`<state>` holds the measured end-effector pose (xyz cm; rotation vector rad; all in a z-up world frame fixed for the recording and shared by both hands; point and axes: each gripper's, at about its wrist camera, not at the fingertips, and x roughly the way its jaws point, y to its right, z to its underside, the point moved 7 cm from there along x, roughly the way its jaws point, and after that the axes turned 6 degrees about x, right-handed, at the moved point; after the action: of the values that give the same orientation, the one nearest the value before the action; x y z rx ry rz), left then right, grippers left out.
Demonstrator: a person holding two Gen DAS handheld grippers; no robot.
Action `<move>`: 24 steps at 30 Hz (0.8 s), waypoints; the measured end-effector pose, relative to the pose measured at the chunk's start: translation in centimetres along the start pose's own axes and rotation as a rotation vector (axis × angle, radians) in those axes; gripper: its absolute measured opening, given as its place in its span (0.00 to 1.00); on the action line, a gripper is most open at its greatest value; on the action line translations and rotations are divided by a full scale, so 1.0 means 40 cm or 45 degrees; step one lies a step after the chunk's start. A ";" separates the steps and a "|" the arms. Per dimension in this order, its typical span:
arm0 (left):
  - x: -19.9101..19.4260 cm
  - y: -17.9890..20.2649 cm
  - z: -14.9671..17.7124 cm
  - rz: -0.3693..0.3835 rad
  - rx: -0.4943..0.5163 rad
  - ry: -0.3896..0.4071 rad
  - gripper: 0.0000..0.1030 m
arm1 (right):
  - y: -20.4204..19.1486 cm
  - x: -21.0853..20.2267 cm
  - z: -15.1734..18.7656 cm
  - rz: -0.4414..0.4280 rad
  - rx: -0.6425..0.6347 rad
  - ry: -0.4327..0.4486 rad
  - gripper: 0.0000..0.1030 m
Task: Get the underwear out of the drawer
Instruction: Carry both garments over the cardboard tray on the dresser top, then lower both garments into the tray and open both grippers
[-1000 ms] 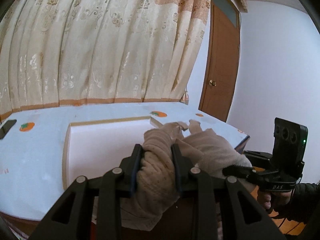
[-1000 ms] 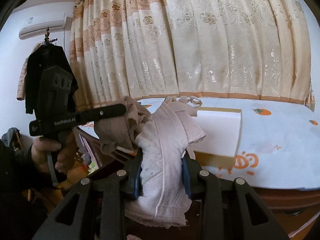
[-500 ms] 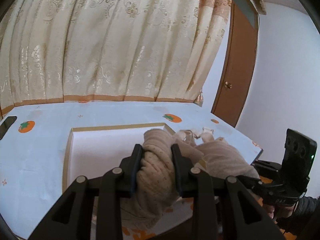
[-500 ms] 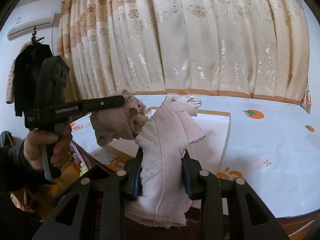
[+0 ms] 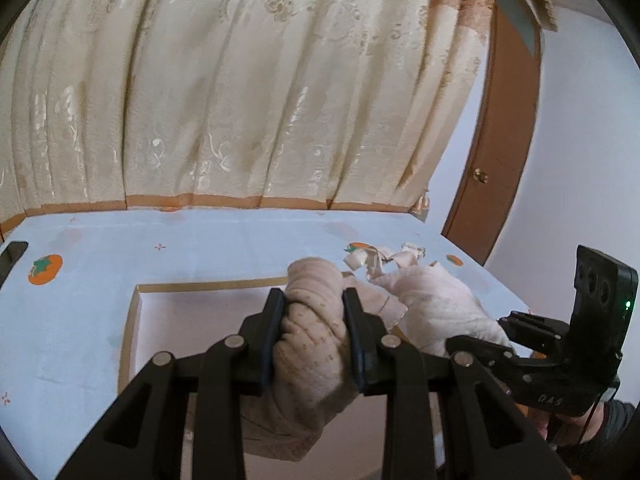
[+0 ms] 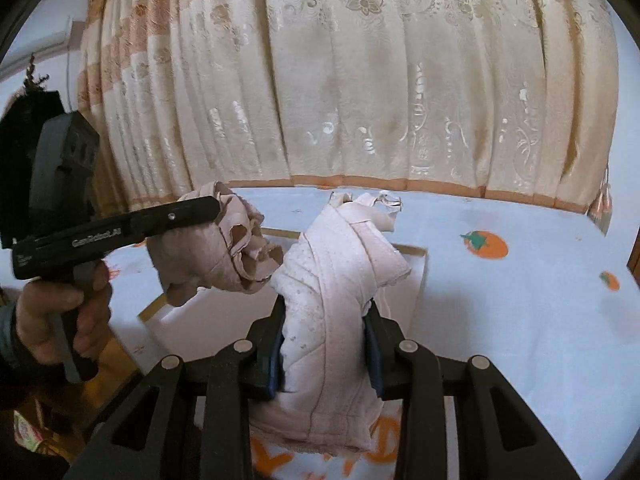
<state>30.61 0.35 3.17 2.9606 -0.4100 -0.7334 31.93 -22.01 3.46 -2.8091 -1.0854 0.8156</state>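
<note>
L gripper (image 5: pixel 314 334) jaws clamped on beige underwear (image 5: pixel 312 344), R gripper (image 6: pixel 326 344) jaws clamped on pale quilted underwear (image 6: pixel 332 300). Both bundles centre-frame, long axis upright, hanging over white tray (image 5: pixel 200 320) on surface (image 5: pixel 80 320); neither nearer.

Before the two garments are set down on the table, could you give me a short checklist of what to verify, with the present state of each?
1. Left gripper clamped on the beige underwear: ok, cloth fills the gap between both fingers.
2. Right gripper clamped on the pink underwear: ok.
3. Garments free of each other: cannot tell; in the right wrist view they hang touching or nearly so.
4. White tray on the table ready as a landing spot: ok, its visible floor is bare.
5. Loose straps of the pink piece not snagged: cannot tell.
6. Drawer emptied: cannot tell, it is out of view.
</note>
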 end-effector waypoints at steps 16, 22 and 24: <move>0.230 -0.101 -0.015 -0.047 -0.245 -0.165 0.27 | 0.079 0.202 -0.062 0.087 0.013 -0.151 0.35; 0.286 -0.122 0.000 -0.051 -0.320 -0.210 0.27 | 0.105 0.258 -0.054 0.081 0.018 -0.210 0.35; 0.301 -0.122 0.003 -0.053 -0.328 -0.220 0.27 | 0.105 0.268 -0.048 0.086 0.008 -0.221 0.35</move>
<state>41.97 1.80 -2.95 2.6828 -0.2421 -0.9709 42.12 -18.11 -0.71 -2.8279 -1.0091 1.0844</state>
